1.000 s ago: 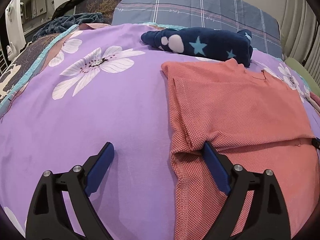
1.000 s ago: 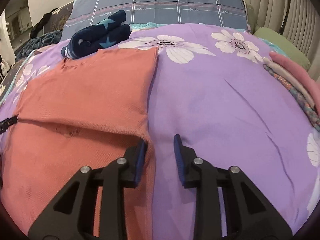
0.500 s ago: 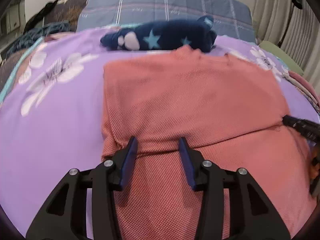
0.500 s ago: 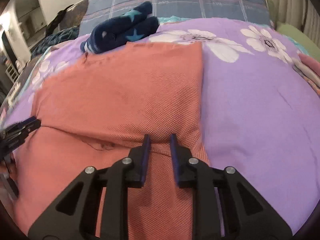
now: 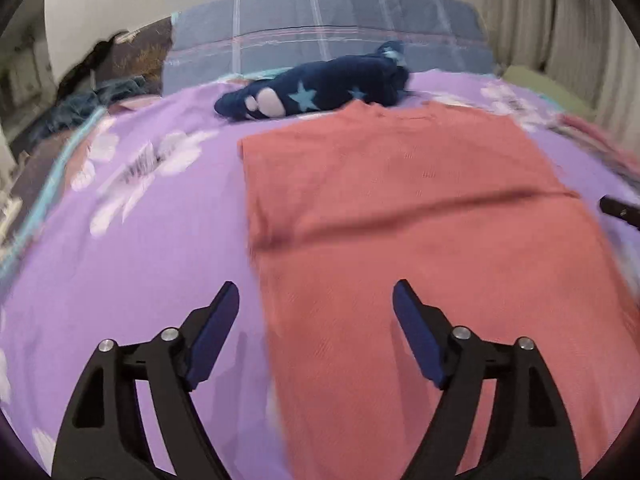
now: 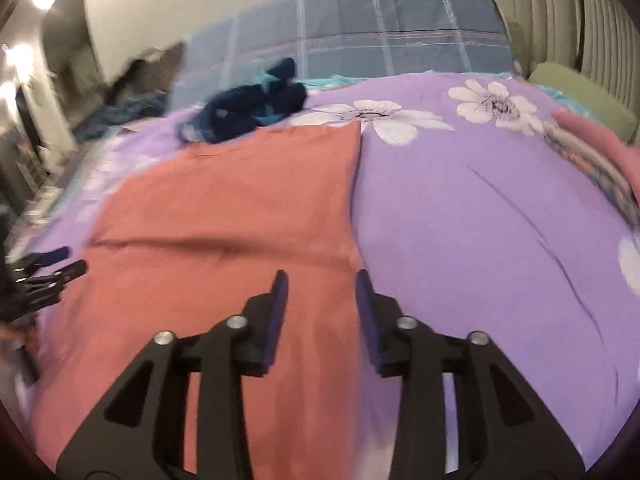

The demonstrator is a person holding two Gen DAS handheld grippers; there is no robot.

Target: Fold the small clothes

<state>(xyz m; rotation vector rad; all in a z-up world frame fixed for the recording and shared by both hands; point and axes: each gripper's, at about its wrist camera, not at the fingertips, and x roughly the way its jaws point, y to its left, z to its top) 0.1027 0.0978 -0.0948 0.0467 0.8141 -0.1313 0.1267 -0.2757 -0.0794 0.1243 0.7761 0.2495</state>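
**Hovering with both claws empty over a half-folded coral garment**

Lying flat on the purple floral bedspread, just in front of the navy star-print fleece bundle: the coral knit garment, its far layer lying doubled over the near one, leaving a soft horizontal ridge across the middle. Spreading wide over the garment's near left edge, gripping nothing: left claw. Standing moderately apart over the near right edge, likewise gripping nothing: right claw.

Judging the risks from here:
- Pinching only the top layer at either near edge, likely peeling the existing fold open instead of carrying both layers.
- Catching the bedspread along with the garment edge, since the left claw is straddling the boundary between cloth and sheet; dragging the sheet up would be wrinkling everything lying on it.
- Lifting the two sides unevenly, skewing the next crease.
- Pushing the fabric away toward the navy bundle, bunching the ridge.

Reading the materials: garment looking like a fine waffle or mesh knit, thin, limp, matte, roughly rectangular as laid; bedspread looking smooth with a few shallow creases to the garment's right; navy bundle looking plush and lumpy. Appearing blurred in both views, so hiding finer stitching.
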